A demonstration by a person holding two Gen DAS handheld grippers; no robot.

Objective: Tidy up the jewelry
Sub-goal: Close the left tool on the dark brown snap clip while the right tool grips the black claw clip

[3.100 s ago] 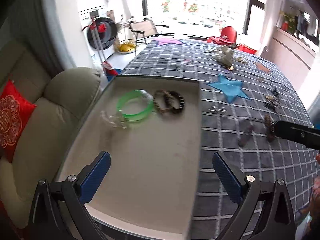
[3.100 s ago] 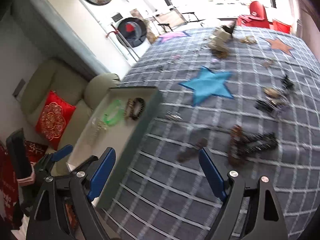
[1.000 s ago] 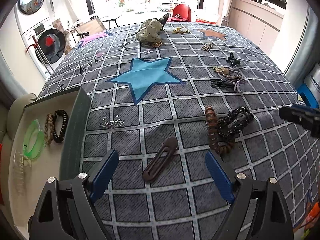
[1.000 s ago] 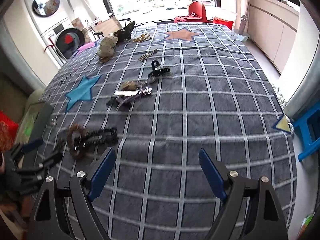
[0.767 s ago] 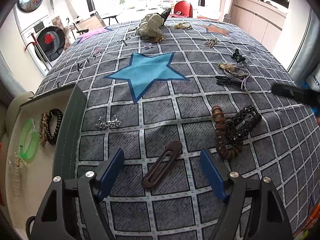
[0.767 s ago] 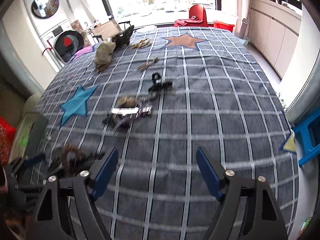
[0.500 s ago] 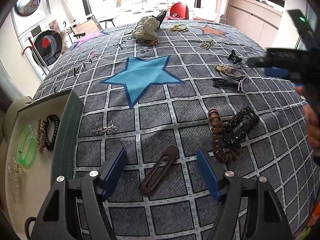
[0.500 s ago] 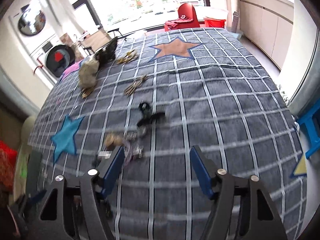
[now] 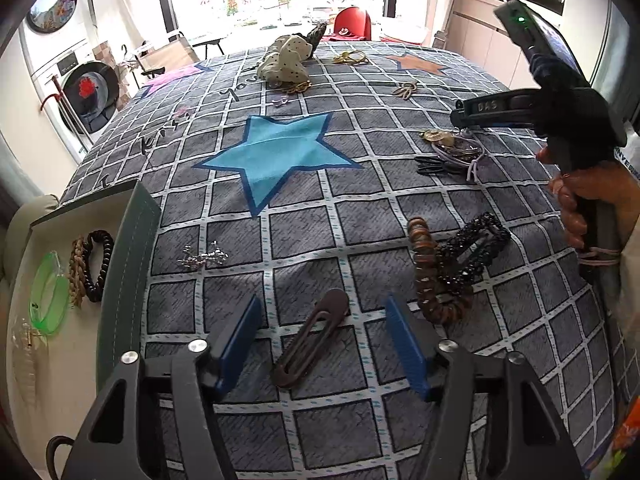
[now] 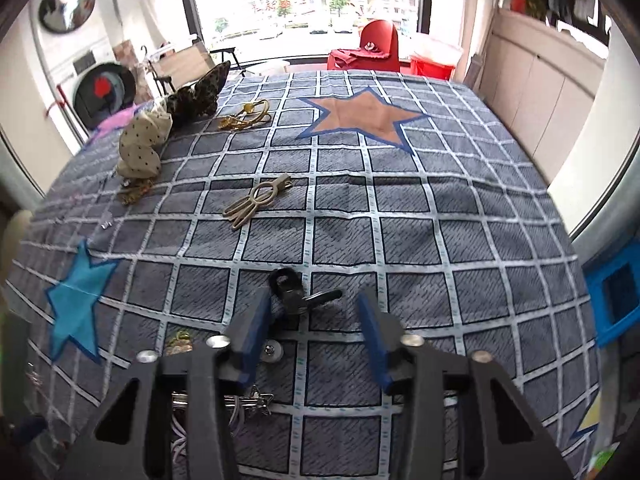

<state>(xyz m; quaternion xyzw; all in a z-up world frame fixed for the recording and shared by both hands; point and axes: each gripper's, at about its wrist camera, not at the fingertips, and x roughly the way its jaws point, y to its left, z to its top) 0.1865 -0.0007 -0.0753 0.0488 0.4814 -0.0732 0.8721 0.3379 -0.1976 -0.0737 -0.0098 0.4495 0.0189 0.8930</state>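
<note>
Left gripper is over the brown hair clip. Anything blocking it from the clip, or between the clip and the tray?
Nothing lies between the closing left gripper and the brown hair clip. Toward the tray, only its raised green wall stands in the path; the clip must be lifted over it.

a home: a front-loading white washing machine [image 9: 90,98] beside a bright window, beige built-in cabinets [image 10: 544,76], and a grey checked star-patterned bedspread [image 9: 304,216].

Both the left hand-held gripper [image 9: 324,332] and right hand-held gripper [image 10: 316,320] point steeply down, jaws closing, seemingly gripping nothing.
</note>
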